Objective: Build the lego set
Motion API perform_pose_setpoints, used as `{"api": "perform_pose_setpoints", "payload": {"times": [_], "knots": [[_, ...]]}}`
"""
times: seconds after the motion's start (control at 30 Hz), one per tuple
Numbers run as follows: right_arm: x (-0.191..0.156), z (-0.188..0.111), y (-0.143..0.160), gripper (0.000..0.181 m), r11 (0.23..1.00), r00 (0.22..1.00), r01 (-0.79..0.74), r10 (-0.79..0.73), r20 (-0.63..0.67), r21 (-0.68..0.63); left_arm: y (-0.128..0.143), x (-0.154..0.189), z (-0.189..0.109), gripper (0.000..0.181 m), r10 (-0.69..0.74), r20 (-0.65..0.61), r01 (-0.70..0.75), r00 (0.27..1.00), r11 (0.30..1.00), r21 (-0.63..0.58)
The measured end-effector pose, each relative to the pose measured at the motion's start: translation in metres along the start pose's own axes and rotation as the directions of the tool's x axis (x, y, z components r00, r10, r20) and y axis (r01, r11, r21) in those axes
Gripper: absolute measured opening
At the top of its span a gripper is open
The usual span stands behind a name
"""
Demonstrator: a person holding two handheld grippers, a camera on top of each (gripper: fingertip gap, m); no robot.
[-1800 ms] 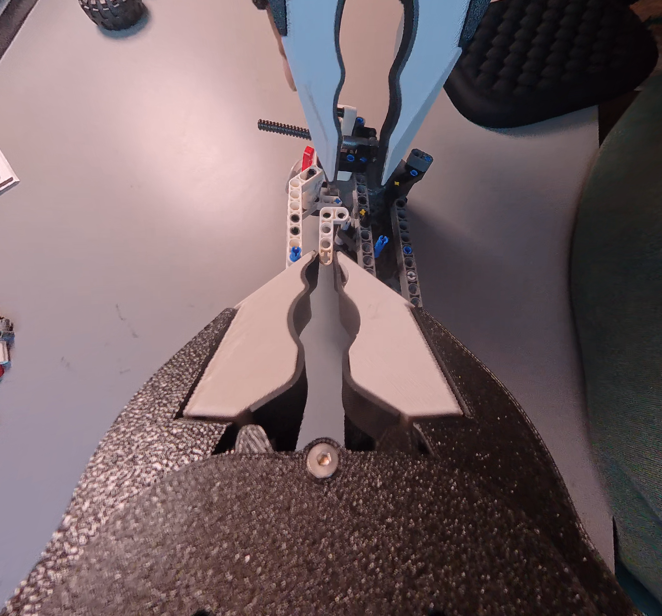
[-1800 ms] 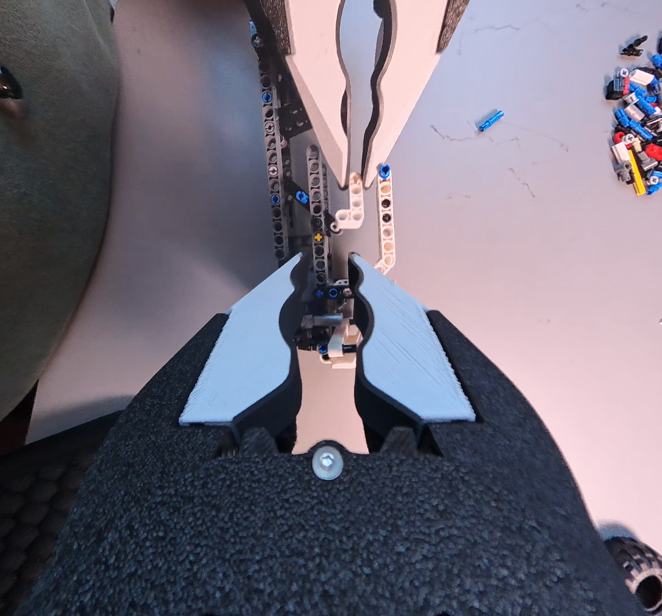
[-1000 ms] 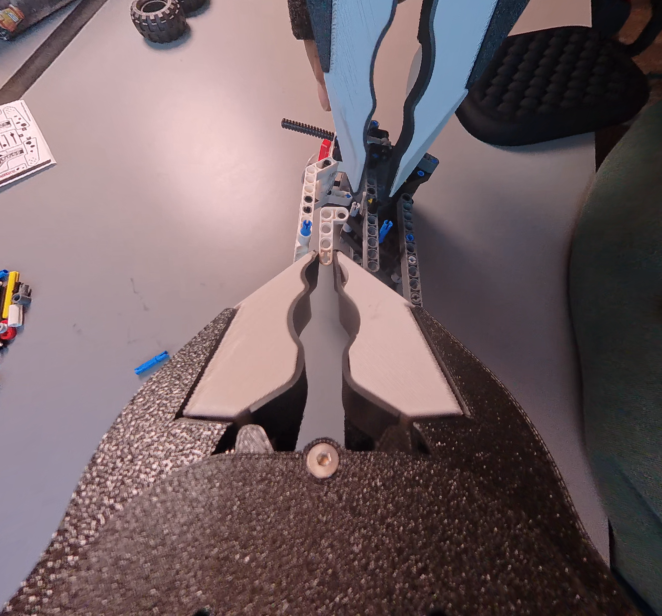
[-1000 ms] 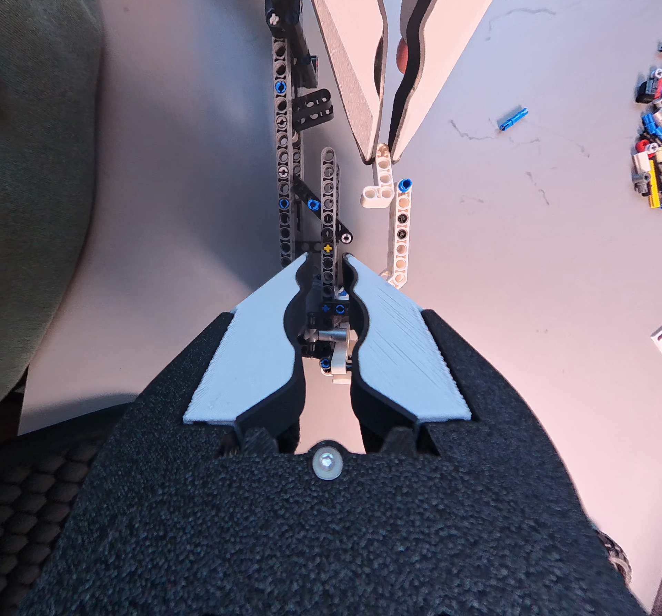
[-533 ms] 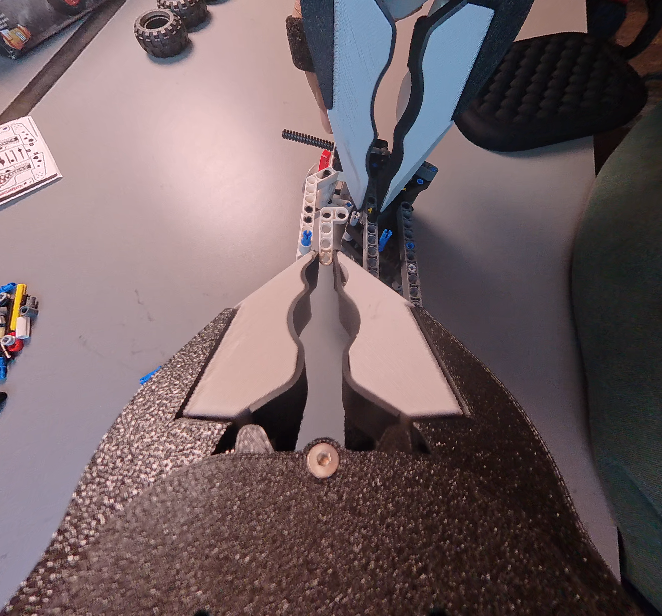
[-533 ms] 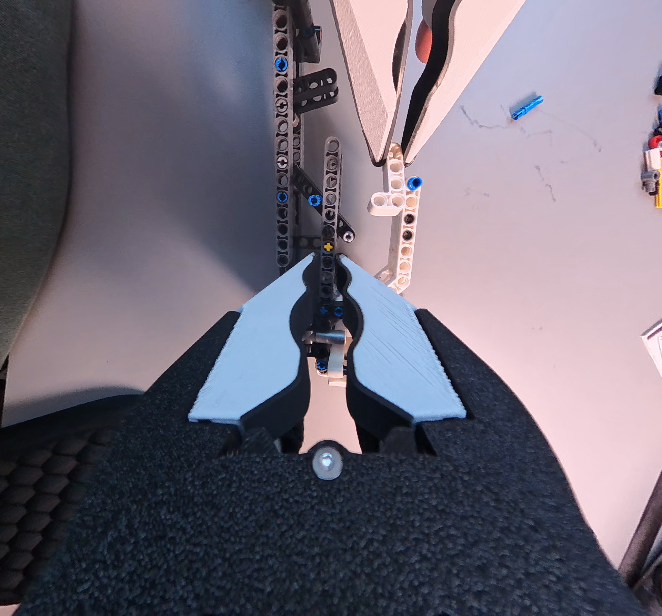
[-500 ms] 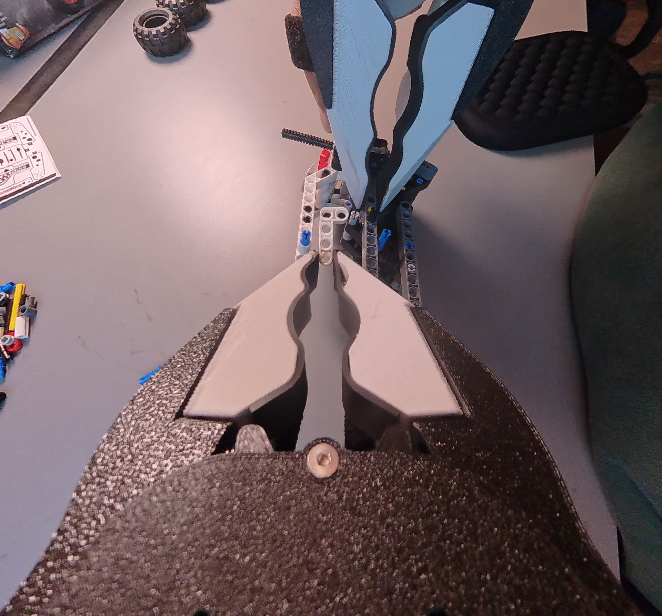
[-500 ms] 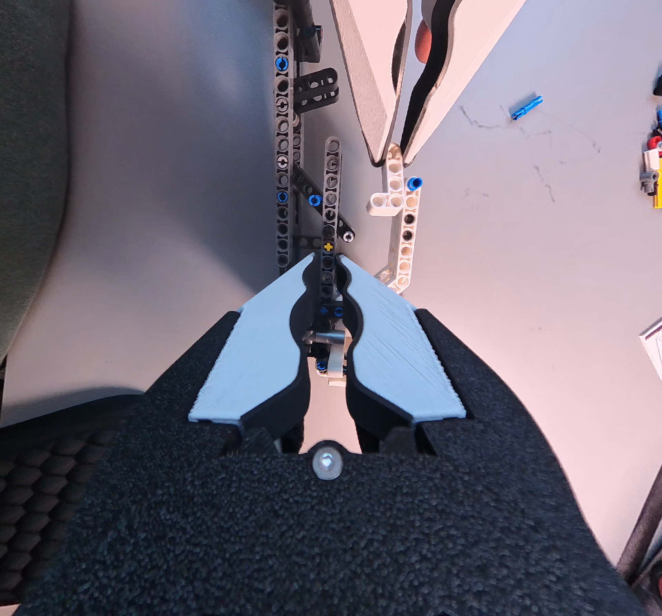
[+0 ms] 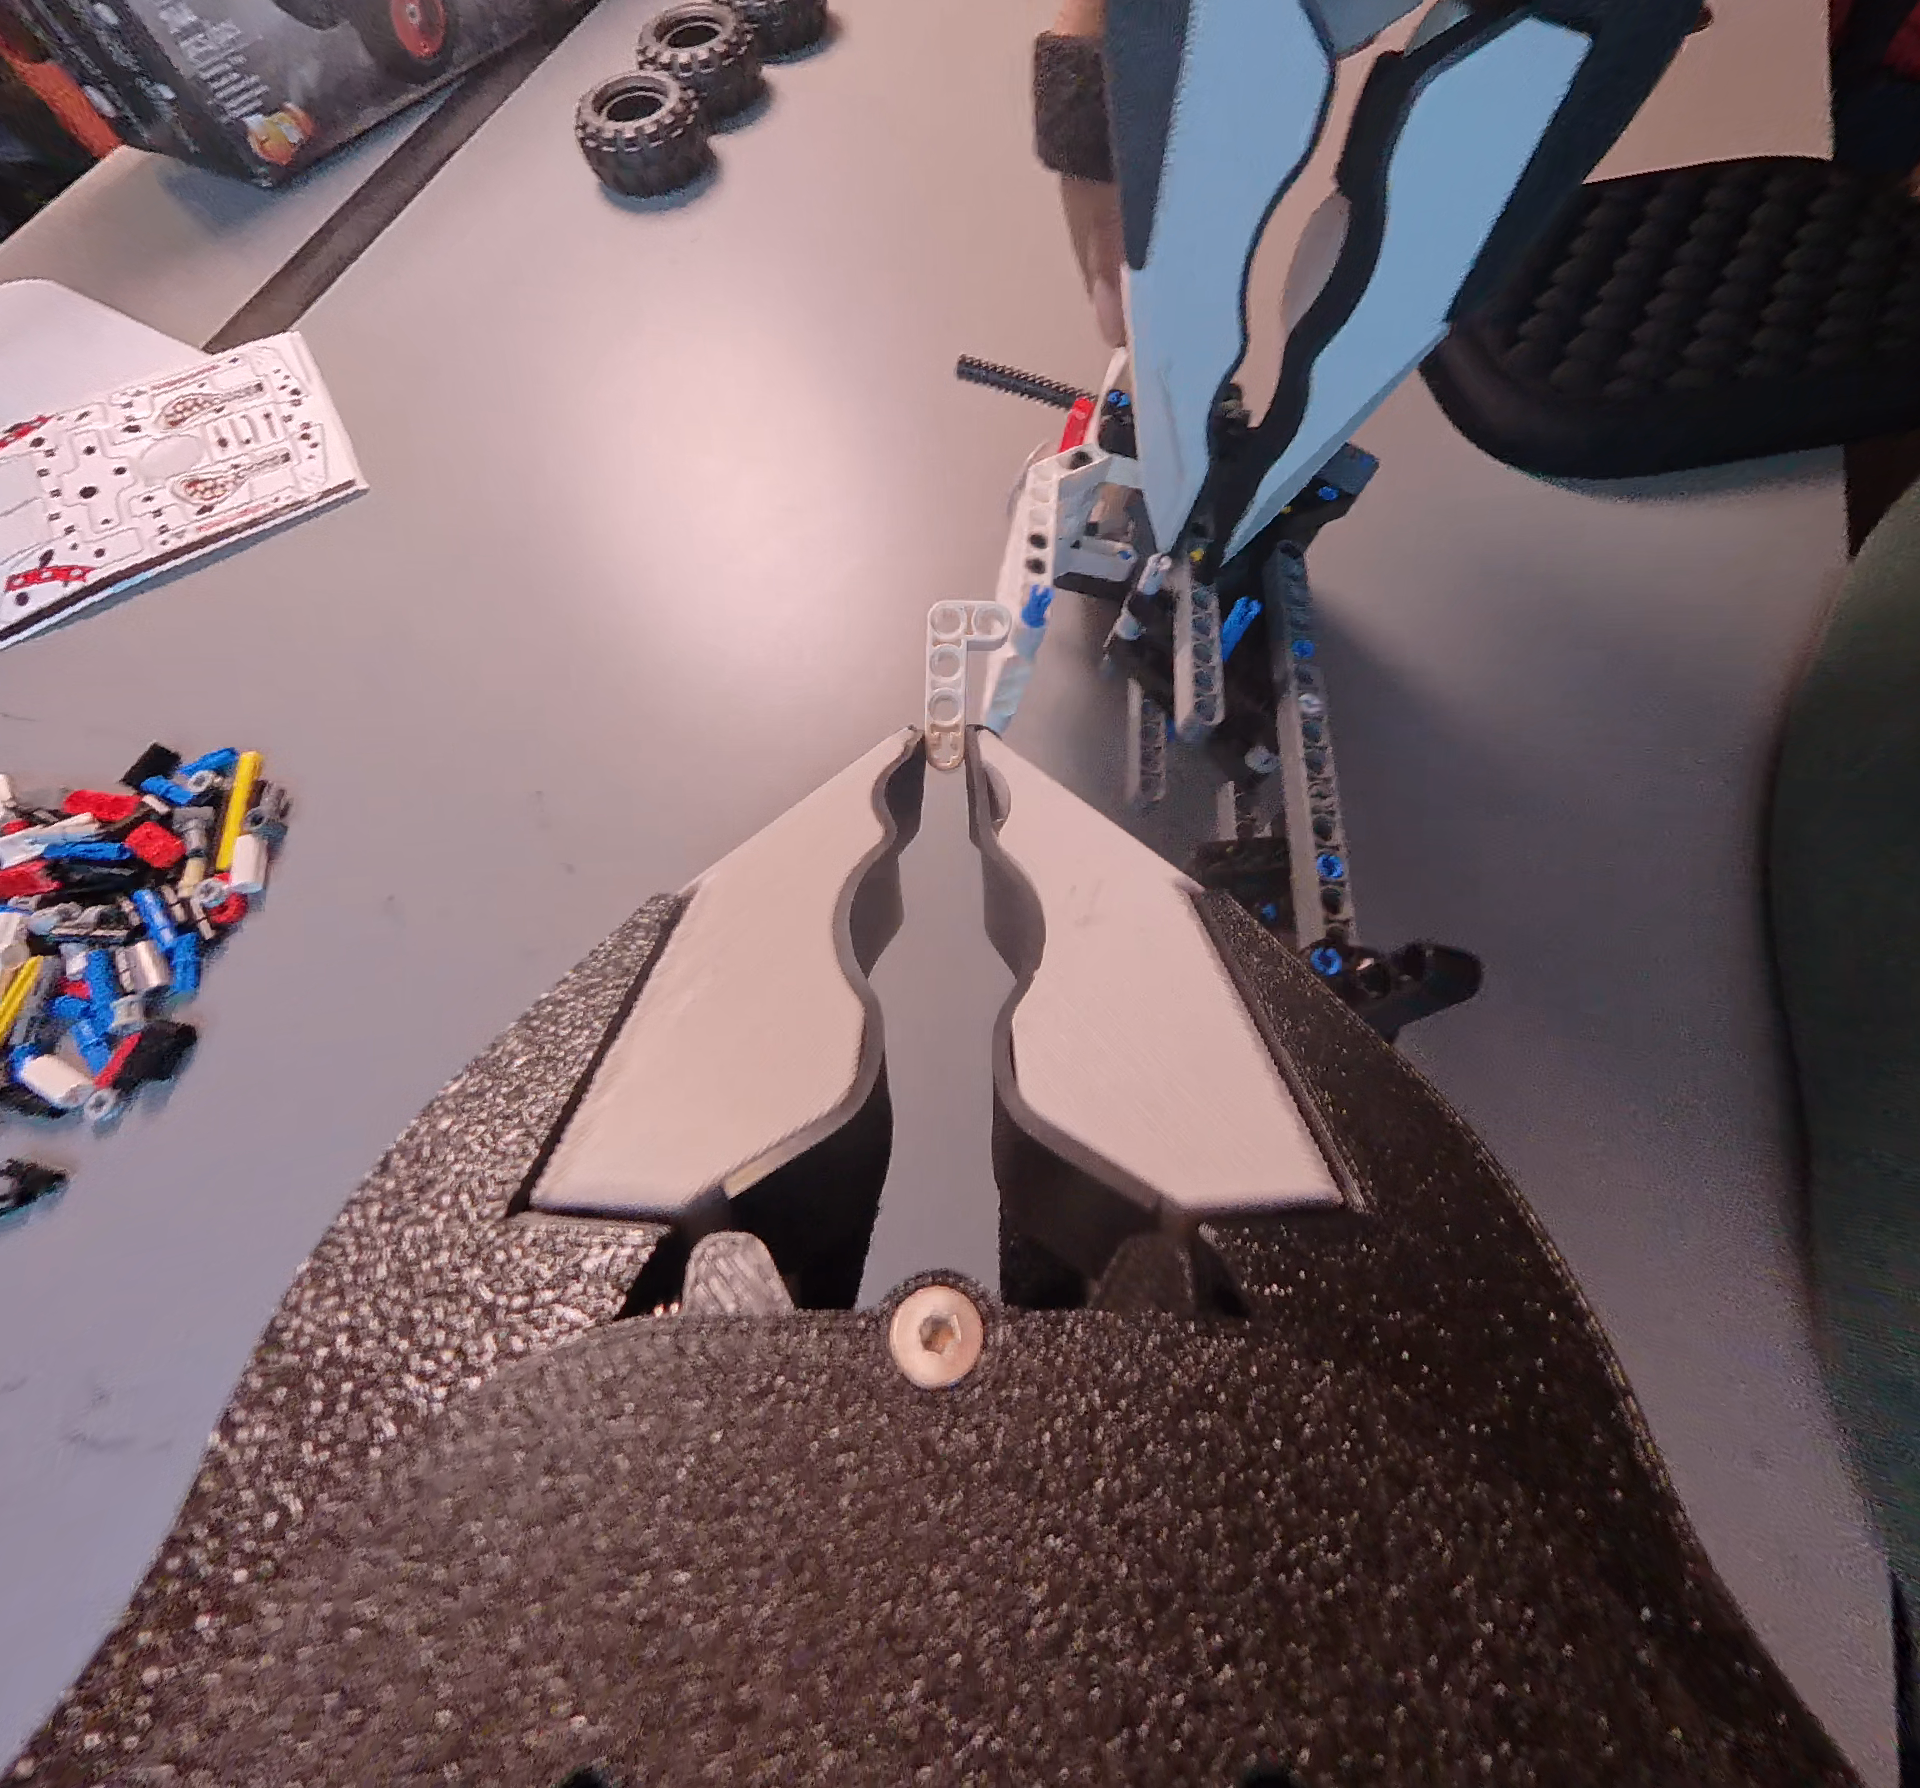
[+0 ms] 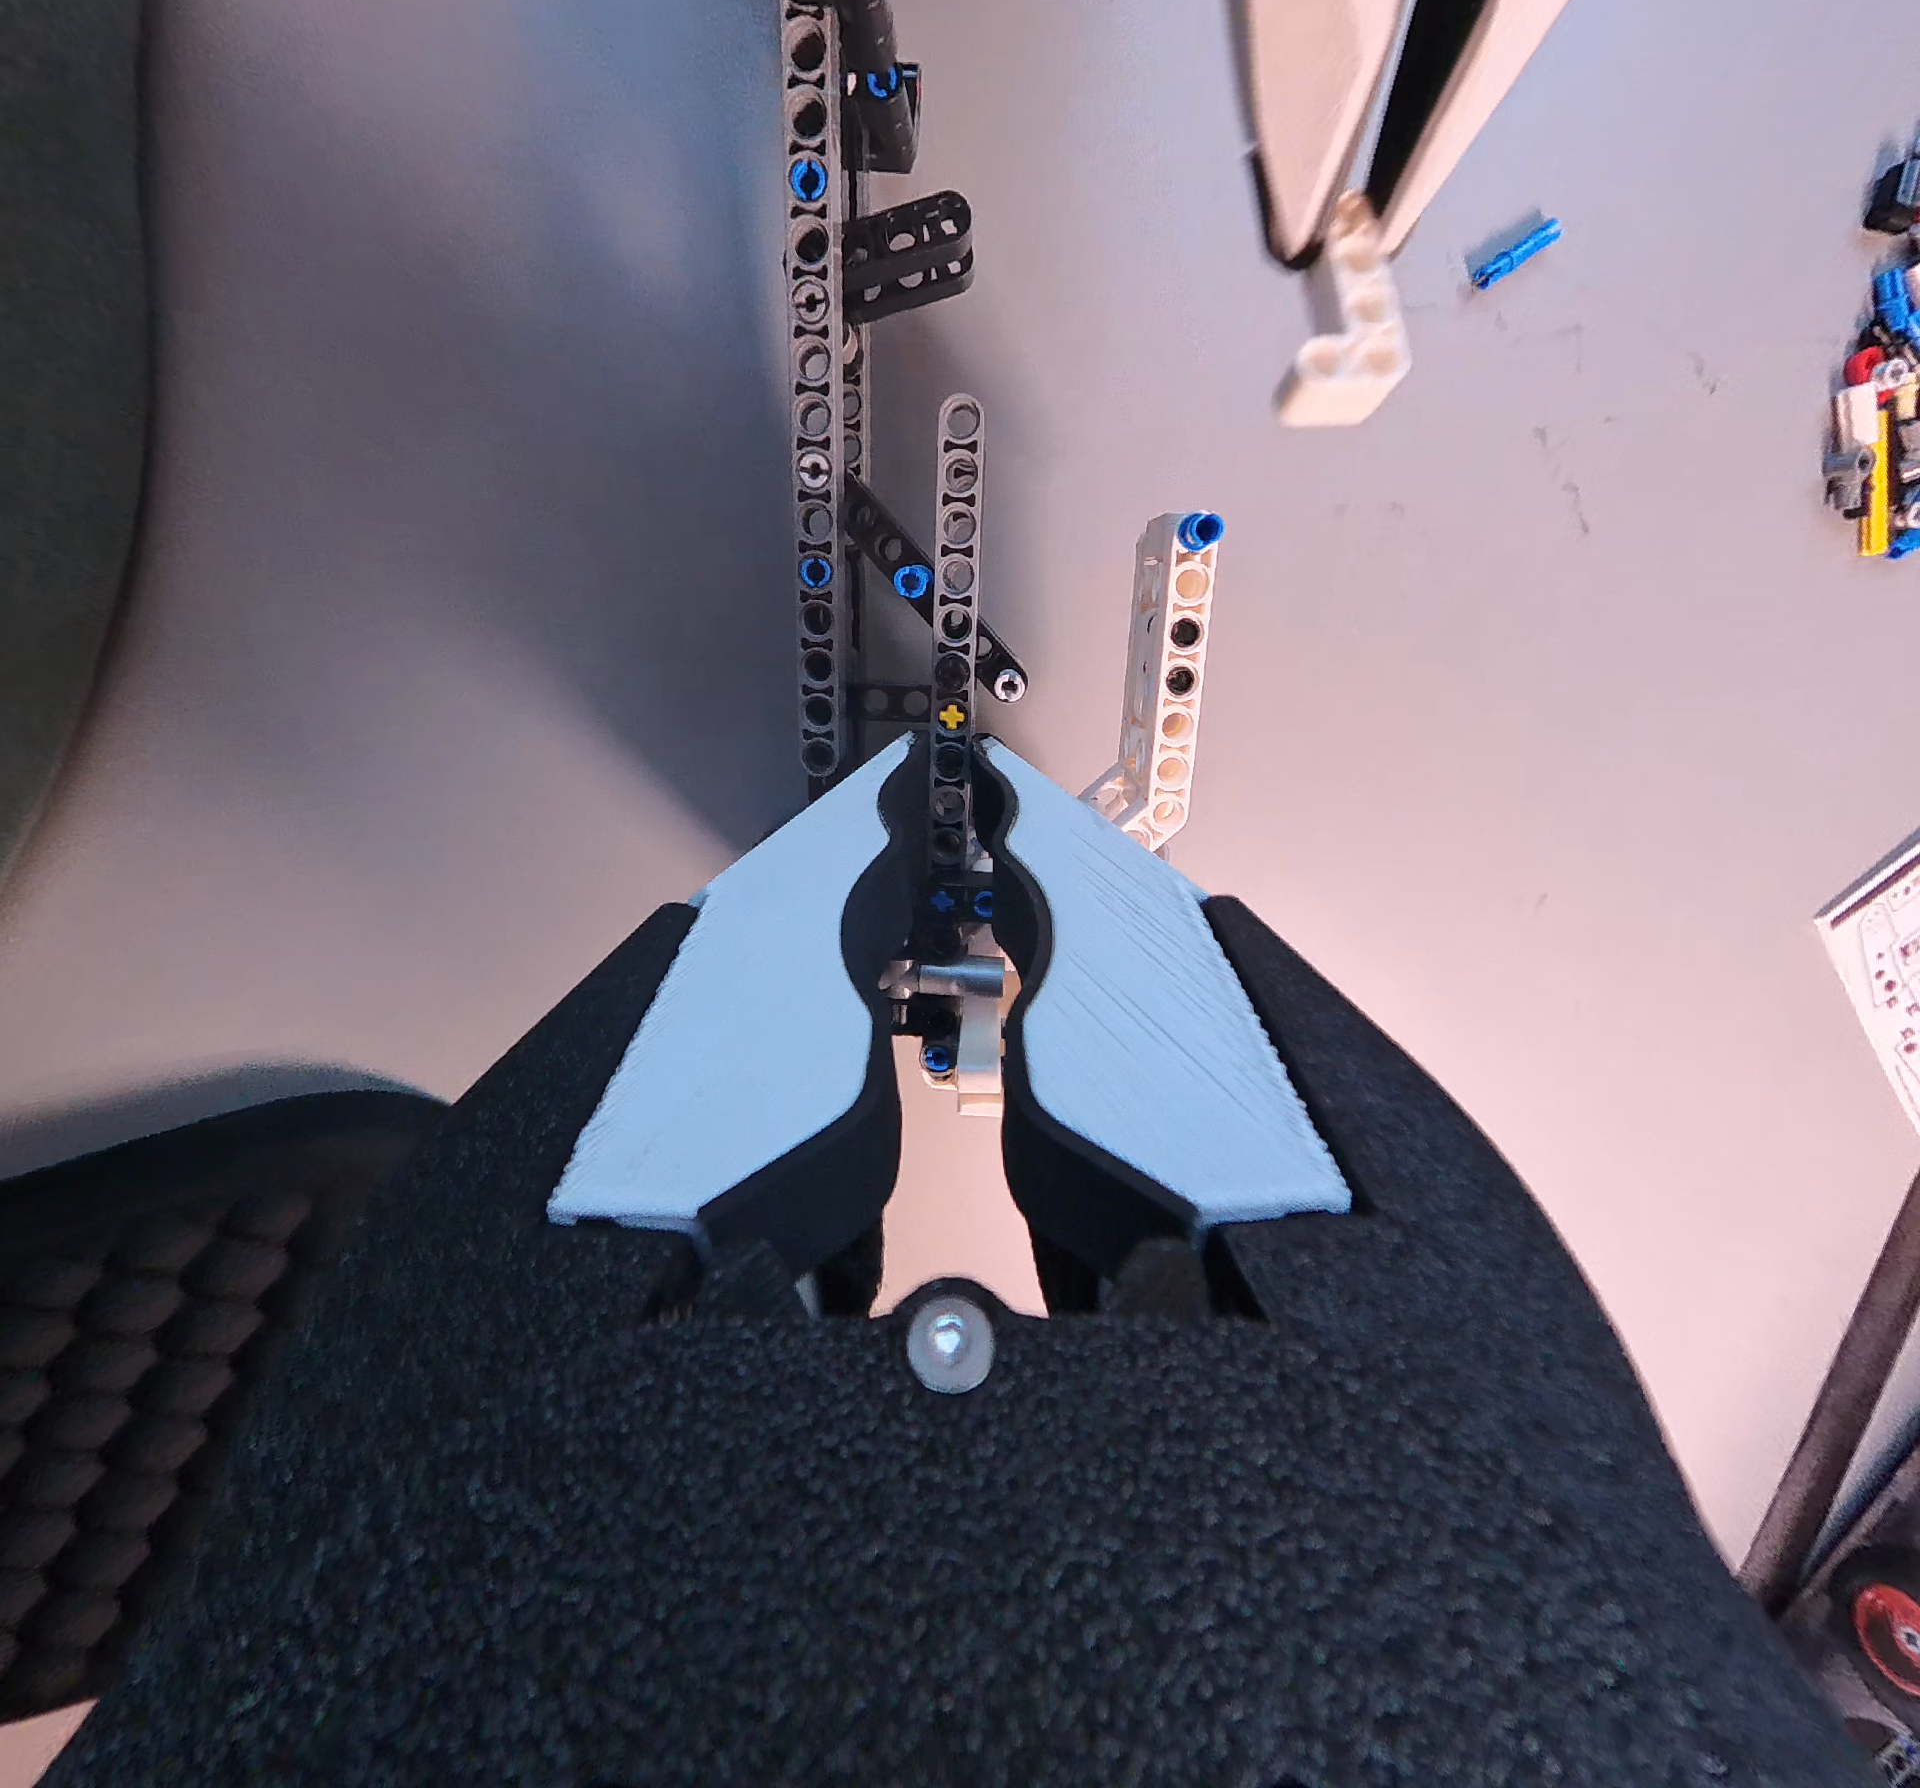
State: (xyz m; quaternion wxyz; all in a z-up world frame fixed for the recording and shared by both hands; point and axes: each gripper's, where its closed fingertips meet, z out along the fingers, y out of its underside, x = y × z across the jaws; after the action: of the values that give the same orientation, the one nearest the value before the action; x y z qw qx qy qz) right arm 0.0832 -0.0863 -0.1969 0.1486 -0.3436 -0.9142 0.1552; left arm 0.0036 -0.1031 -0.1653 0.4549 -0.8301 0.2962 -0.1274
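Both cameras ride just behind their own claw, angled down at the grey desk (image 9: 644,512) from close range. The two views face each other from opposite ends of the lego frame (image 9: 1205,658) (image 10: 821,388). Shared: frame, opposing claw, loose-parts pile (image 9: 114,917) (image 10: 1881,450).

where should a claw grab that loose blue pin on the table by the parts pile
Take the blue pin across its middle, coming straight down from above. It lies flat and alone on the table, clear of the parts pile, so fingers fit either side of its thin shaft.
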Motion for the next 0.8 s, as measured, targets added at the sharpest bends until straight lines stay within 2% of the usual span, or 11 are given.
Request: {"api": "perform_pose_setpoints", "payload": {"times": [0.17, 0.37, 0.57, 0.8], "knots": [[-0.001, -0.001, 0.002, 0.007, 1.000, 1.000, -0.016, 0.016, -0.003, 0.025, 0.027, -0.030, 0.002, 0.008, -0.041, 0.095, 0.048, 0.995, 0.997, -0.068], [-0.004, -0.018, -0.002, 0.015, 0.992, 0.998, -0.055, 0.055, 0.007, 0.118, 0.058, -0.037, 0.016, 0.008, -0.052, 0.120, 0.070, 0.991, 0.986, -0.152], [-0.008, -0.048, 0.011, 0.025, 0.978, 0.991, -0.131, 0.130, 0.015, 0.165, 0.069, -0.033, 0.025, 0.008, -0.031, 0.095, 0.048, 0.995, 0.981, -0.186], [-0.006, -0.045, 0.018, 0.025, 0.968, 0.983, -0.179, 0.181, 0.005, 0.178, 0.074, -0.027, 0.034, 0.007, -0.024, 0.051, 0.033, 0.998, 0.978, -0.206]]}}
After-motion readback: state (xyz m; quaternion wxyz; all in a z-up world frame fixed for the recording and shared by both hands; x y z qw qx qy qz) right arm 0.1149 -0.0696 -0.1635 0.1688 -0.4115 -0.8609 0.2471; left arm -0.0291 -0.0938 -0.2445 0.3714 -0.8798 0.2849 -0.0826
